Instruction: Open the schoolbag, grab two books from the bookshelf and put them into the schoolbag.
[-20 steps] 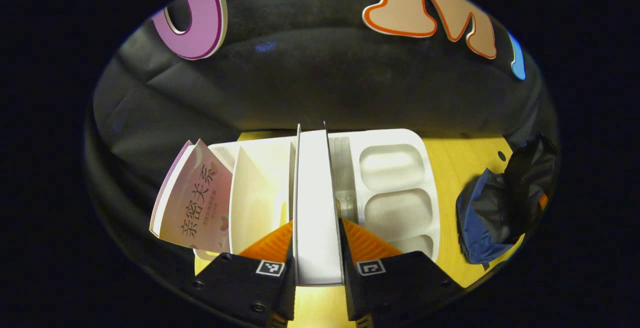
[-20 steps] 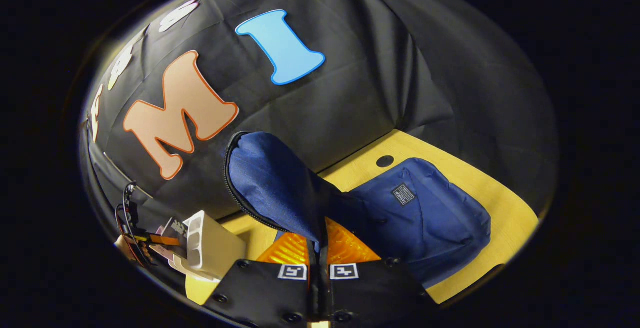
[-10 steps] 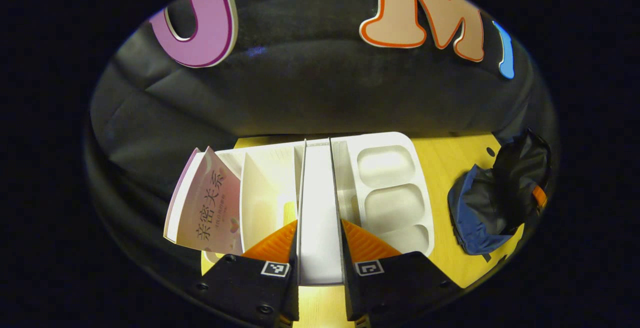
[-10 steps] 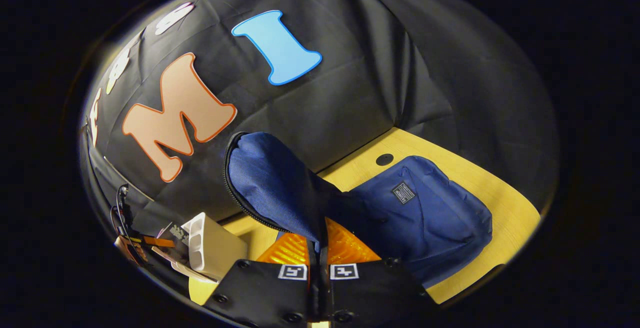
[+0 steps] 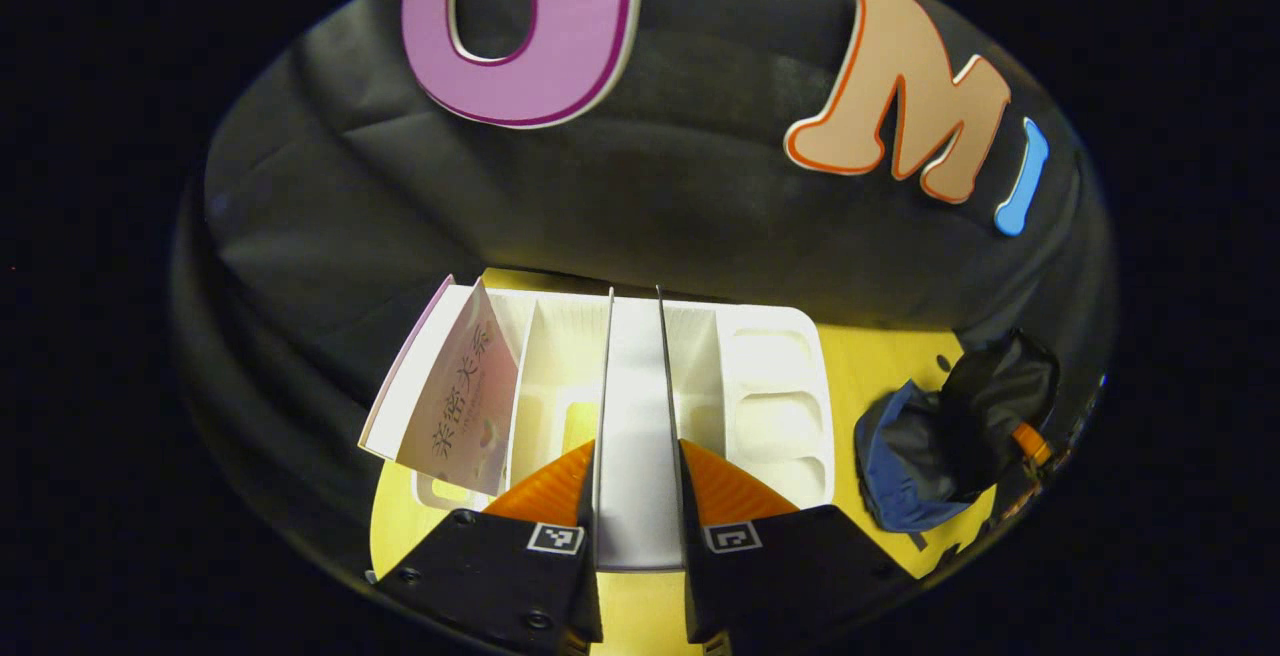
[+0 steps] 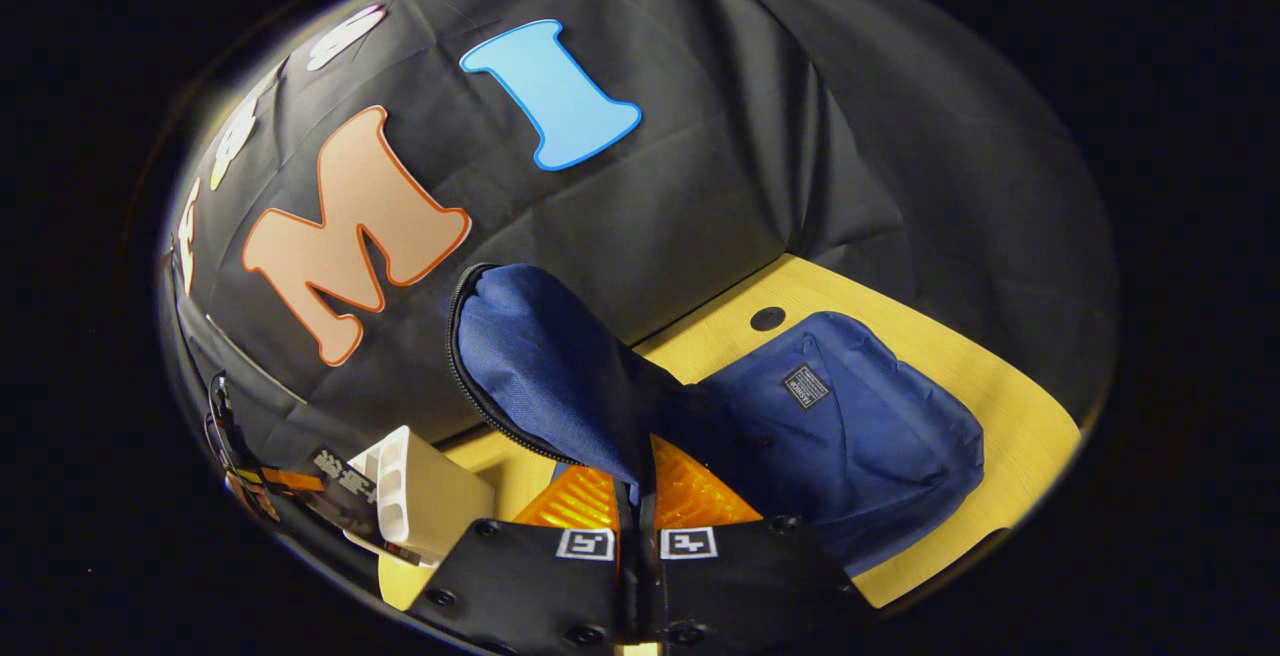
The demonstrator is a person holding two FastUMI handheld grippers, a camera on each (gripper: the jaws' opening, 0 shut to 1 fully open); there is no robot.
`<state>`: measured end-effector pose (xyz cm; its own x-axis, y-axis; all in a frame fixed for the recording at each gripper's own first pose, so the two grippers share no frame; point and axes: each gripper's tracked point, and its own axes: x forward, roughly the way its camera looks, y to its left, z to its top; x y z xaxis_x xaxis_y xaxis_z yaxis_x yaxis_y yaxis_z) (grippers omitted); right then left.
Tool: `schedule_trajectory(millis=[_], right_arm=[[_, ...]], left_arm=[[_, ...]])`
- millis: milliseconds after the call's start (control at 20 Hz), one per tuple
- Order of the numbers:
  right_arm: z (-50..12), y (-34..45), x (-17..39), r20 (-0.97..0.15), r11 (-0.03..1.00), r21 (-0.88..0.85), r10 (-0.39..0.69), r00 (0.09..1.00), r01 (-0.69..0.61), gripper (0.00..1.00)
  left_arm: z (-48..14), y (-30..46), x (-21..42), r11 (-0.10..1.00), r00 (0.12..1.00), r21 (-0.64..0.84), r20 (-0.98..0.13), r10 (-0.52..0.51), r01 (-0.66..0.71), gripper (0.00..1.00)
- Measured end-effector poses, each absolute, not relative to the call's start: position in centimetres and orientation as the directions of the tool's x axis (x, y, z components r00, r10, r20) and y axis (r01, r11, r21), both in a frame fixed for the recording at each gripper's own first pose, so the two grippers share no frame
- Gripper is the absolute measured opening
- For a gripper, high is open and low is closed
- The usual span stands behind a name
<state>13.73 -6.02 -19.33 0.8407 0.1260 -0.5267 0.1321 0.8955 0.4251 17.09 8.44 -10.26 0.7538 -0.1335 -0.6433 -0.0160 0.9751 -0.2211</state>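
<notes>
- Broadly, a yellow wooden table (image 6: 1000, 406) spans the lower part of both views; its near and far ends are cut off by the round edge, and a dark round hole (image 6: 768, 318) sits in it near the cloth wall.
- Schoolbag (image 6: 850, 426), dark blue, lies flat on the table in the right gripper view; a small label patch is on its front, too small to read. Its flap (image 6: 540, 366) stands lifted, zipper edge running along the left side; the inside of the bag is hidden behind the flap.
- In the left gripper view the schoolbag (image 5: 935, 446) shows at the far right, crumpled and distorted, dark lining up; detail hard to make out.
- Bookshelf (image 5: 770, 406), a white plastic rack with dividers and recessed pockets, sits on the table against the wall; its lower edge is hidden by the fingers.
- In the right gripper view the bookshelf (image 6: 415, 501) is at the lower left, partly cut off.
- White book (image 5: 635, 436) stands upright, edge-on, in a middle slot; covers unseen.
- Pink book (image 5: 455, 406) leans tilted in the leftmost compartment.
- Left gripper (image 5: 636, 481): jaws clamped on the white book, one finger on each side.
- Right gripper (image 6: 637, 496): jaws pressed together on the flap's lower edge.
- The other gripper (image 6: 250, 476) shows at the far left, blurred, the hand indistinct.
</notes>
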Motion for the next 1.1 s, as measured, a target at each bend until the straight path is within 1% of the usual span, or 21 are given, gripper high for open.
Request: schedule_trajectory(millis=[50, 100, 250, 300, 350, 400, 450, 500, 550, 600, 650, 700, 750, 900, 950, 1000, 1050, 1100], right_arm=[[-19.3, -6.1, 13.8, -0.528, 0.895, 0.426, 0.127, 0.840, 0.133, 0.03], [-19.4, -6.1, 13.7, -0.529, 0.895, 0.425, 0.127, 0.839, 0.132, 0.03], [-19.3, -6.1, 13.7, -0.530, 0.897, 0.423, 0.126, 0.839, 0.132, 0.03], [-19.4, -5.9, 13.6, -0.530, 0.896, 0.423, 0.125, 0.838, 0.134, 0.01], [-19.4, -5.9, 13.7, -0.532, 0.896, 0.423, 0.126, 0.838, 0.134, 0.01], [-19.5, -5.9, 13.6, -0.533, 0.897, 0.422, 0.125, 0.837, 0.135, 0.01], [-19.5, -6.0, 13.6, -0.533, 0.897, 0.420, 0.124, 0.837, 0.135, 0.01], [-19.4, -6.2, 13.7, -0.534, 0.899, 0.418, 0.123, 0.837, 0.134, 0.03], [-19.4, -6.2, 13.8, -0.535, 0.899, 0.417, 0.123, 0.836, 0.134, 0.01], [-19.4, -6.2, 13.7, -0.536, 0.899, 0.418, 0.123, 0.835, 0.136, 0.01], [-19.3, -6.2, 13.8, -0.537, 0.898, 0.417, 0.122, 0.835, 0.137, 0.03], [-19.5, -5.9, 13.5, -0.538, 0.899, 0.417, 0.122, 0.834, 0.137, 0.01], [-19.4, -5.9, 13.6, -0.539, 0.899, 0.415, 0.121, 0.833, 0.137, 0.01], [-19.4, -6.3, 13.7, -0.544, 0.900, 0.412, 0.121, 0.831, 0.139, 0.01], [-19.4, -6.0, 13.5, -0.546, 0.895, 0.421, 0.122, 0.829, 0.145, 0.03], [-19.5, -5.9, 13.5, -0.545, 0.890, 0.429, 0.122, 0.829, 0.152, 0.01], [-19.5, -6.0, 13.6, -0.544, 0.887, 0.435, 0.121, 0.830, 0.156, 0.05], [-19.5, -5.9, 13.6, -0.544, 0.884, 0.439, 0.121, 0.831, 0.158, 0.05]], left_arm=[[-9.9, 8.6, 16.9, 0.969, 0.755, -0.248, -0.640, -0.143, -0.026, 0.27], [-9.3, 9.0, 16.4, 0.960, 0.757, -0.278, -0.636, -0.153, -0.039, 0.29], [-6.1, 10.7, 16.2, 0.912, 0.794, -0.400, -0.581, -0.179, -0.087, 0.29], [-5.4, 11.5, 16.1, 0.897, 0.803, -0.432, -0.565, -0.188, -0.095, 0.29], [-4.8, 12.3, 16.1, 0.879, 0.816, -0.464, -0.547, -0.188, -0.108, 0.31], [-4.2, 13.1, 15.8, 0.860, 0.827, -0.496, -0.528, -0.191, -0.118, 0.29], [-3.7, 13.8, 15.5, 0.843, 0.835, -0.523, -0.514, -0.196, -0.123, 0.31], [-3.2, 14.5, 15.5, 0.827, 0.846, -0.548, -0.494, -0.198, -0.126, 0.29], [-2.6, 15.3, 15.3, 0.808, 0.857, -0.575, -0.474, -0.203, -0.127, 0.29], [-2.0, 15.3, 15.1, 0.785, 0.865, -0.608, -0.451, -0.218, -0.119, 0.29], [-1.2, 15.5, 14.9, 0.756, 0.876, -0.645, -0.424, -0.231, -0.113, 0.29], [-0.8, 15.7, 14.5, 0.726, 0.884, -0.678, -0.400, -0.240, -0.110, 0.29], [-0.3, 15.8, 14.4, 0.697, 0.892, -0.709, -0.377, -0.250, -0.105, 0.31], [0.2, 15.8, 14.1, 0.577, 0.913, -0.813, -0.294, -0.284, -0.082, 0.28], [0.5, 15.5, 14.0, 0.520, 0.914, -0.852, -0.260, -0.311, -0.065, 0.29], [0.8, 15.3, 13.9, 0.447, 0.916, -0.893, -0.222, -0.334, -0.054, 0.29], [0.9, 15.2, 14.0, 0.377, 0.916, -0.925, -0.190, -0.354, -0.046, 0.28], [1.1, 14.9, 14.1, 0.318, 0.917, -0.947, -0.164, -0.365, -0.043, 0.29]])
